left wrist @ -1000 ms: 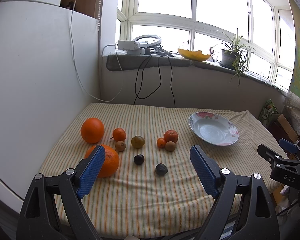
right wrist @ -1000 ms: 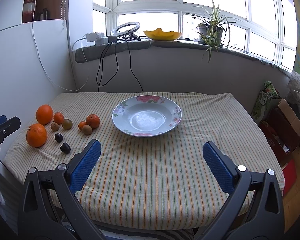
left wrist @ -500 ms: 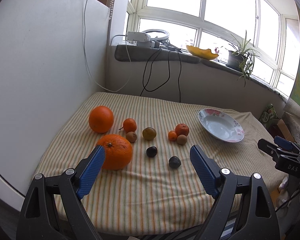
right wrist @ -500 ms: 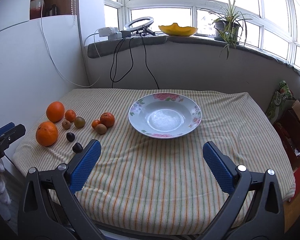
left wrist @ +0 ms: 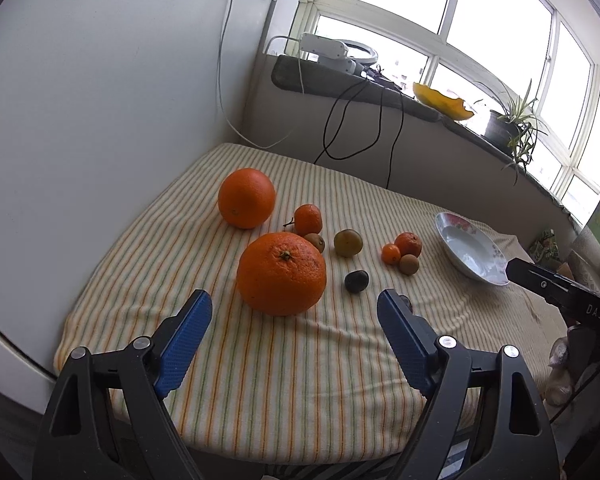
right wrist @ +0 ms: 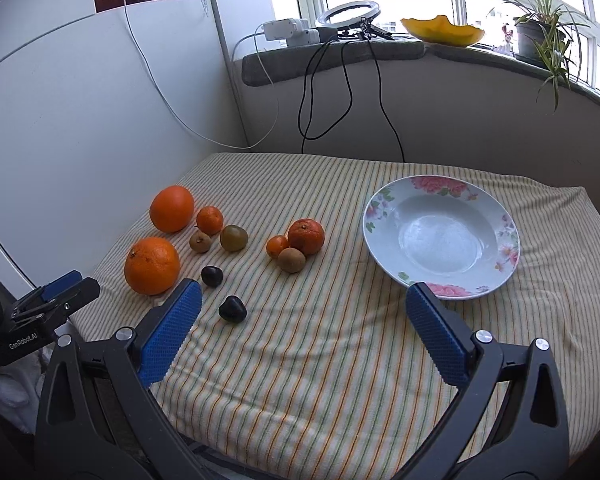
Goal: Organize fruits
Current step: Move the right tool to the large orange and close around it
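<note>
The left gripper (left wrist: pixel 294 316) hangs just short of the near orange (left wrist: pixel 281 274), fingers spread wide and empty; the right gripper (right wrist: pixel 302 312) is wide too. That orange looks heavy, firm and round, so grip across its middle. The plate (right wrist: pixel 504 224) sits empty on the counter (right wrist: pixel 340 360).

The striped tablecloth (right wrist: pixel 340 360) looks like soft, matt woven cloth; the floral plate (right wrist: pixel 496 280) is smooth glossy ceramic; the large orange (left wrist: pixel 281 276) has dimpled skin.

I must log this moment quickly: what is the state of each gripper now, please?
Left gripper: open, holding nothing, before the near large orange.
Right gripper: open, holding nothing, above the striped cloth.
</note>
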Available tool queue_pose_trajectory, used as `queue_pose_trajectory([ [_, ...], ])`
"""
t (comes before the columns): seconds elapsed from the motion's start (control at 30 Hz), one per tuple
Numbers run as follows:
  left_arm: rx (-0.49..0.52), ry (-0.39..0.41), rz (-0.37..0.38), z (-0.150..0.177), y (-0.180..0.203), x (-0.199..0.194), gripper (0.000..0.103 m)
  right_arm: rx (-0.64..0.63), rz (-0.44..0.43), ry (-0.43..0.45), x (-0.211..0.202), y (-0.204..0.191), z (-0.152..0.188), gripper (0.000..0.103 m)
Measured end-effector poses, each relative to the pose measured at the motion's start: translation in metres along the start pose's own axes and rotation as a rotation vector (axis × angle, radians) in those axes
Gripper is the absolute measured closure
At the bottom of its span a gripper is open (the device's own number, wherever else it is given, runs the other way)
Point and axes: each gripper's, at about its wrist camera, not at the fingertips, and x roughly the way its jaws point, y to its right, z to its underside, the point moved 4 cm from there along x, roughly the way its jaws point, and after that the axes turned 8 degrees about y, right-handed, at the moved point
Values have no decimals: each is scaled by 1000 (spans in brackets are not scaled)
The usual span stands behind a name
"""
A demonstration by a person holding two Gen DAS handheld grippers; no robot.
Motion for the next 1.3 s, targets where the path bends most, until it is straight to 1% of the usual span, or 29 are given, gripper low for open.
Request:
queue_pose_trajectory([
  [0.1, -12, -17, 9, 2, -4, 6, 20, -2, -52, -34, 16, -12, -2, 0],
  [0.17, -23, -32, 21, 4, -8, 11, 24, 8, -94, -61, 27, -20, -3, 0],
  [0.27, -50, -51, 37, 7, -12, 19, 25, 18, -142, -102, 45, -34, -4, 0],
  [0.37, -52, -69, 46, 10, -13, 28, 26, 31, -192, -145, 62, -47, -6, 5],
  [0.43, -56, -81, 49, 11, -15, 33, 28, 34, -228, -170, 72, -57, -6, 6],
  [0.53, -58, -86, 51, 11, -18, 37, 29, 26, -266, -203, 86, -73, -5, 9],
  [0.6, -56, -87, 54, 10, -18, 40, 29, 25, -293, -224, 95, -82, -4, 14],
  [0.67, -51, -89, 60, 10, -18, 43, 30, 31, -318, -251, 103, -88, -5, 15],
  [0.8, -47, -97, 64, 10, -17, 48, 30, 58, -379, -308, 118, -103, -3, 22],
  [0.97, -48, -104, 71, 9, -17, 51, 30, 69, -418, -353, 133, -118, 0, 24],
  [1.07, -43, -107, 71, 8, -17, 54, 30, 86, -436, -383, 143, -124, 5, 27],
  [1.3, -56, -117, 76, 10, -23, 61, 30, 117, -455, -433, 173, -133, 13, 29],
])
